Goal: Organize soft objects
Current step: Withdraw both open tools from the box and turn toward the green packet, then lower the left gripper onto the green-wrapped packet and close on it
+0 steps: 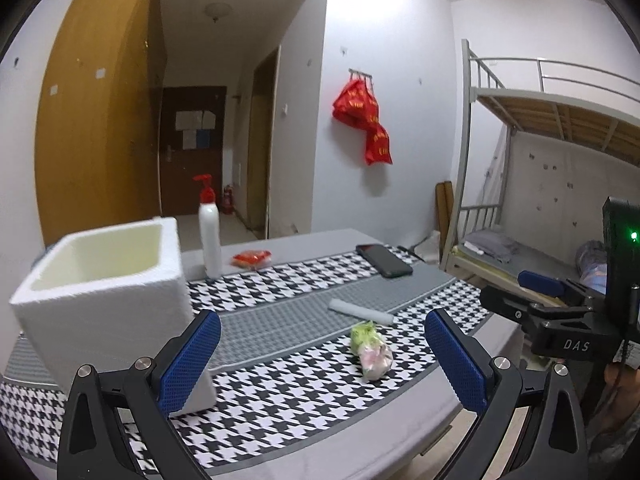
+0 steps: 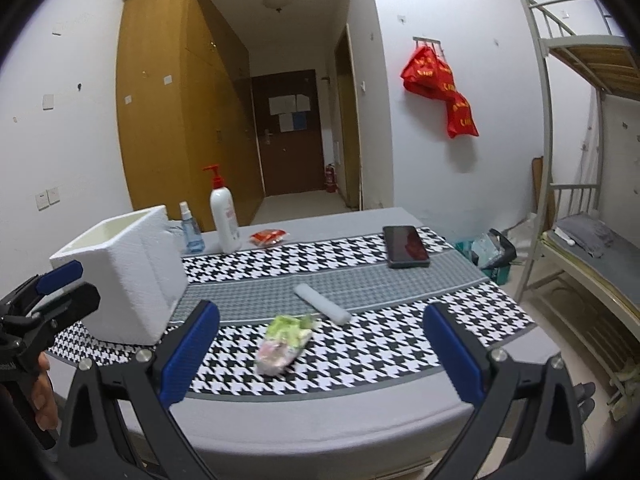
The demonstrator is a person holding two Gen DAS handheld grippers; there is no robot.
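Both claws, left claw (image 1: pixel 322 360) and right claw (image 2: pixel 320 354), spread apart, empty; crinkly green-pink plastic packet (image 2: pixel 285 344) may slip sideways, missing white foam box (image 2: pixel 128 276).

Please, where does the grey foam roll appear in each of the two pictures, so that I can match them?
Left wrist view: the grey foam roll lies right of centre on the grey stripe, just behind the green-and-pink bundle.
Right wrist view: the roll lies at centre, behind and to the right of the same bundle.
Shared landmark: the white foam box, left of the roll in both.
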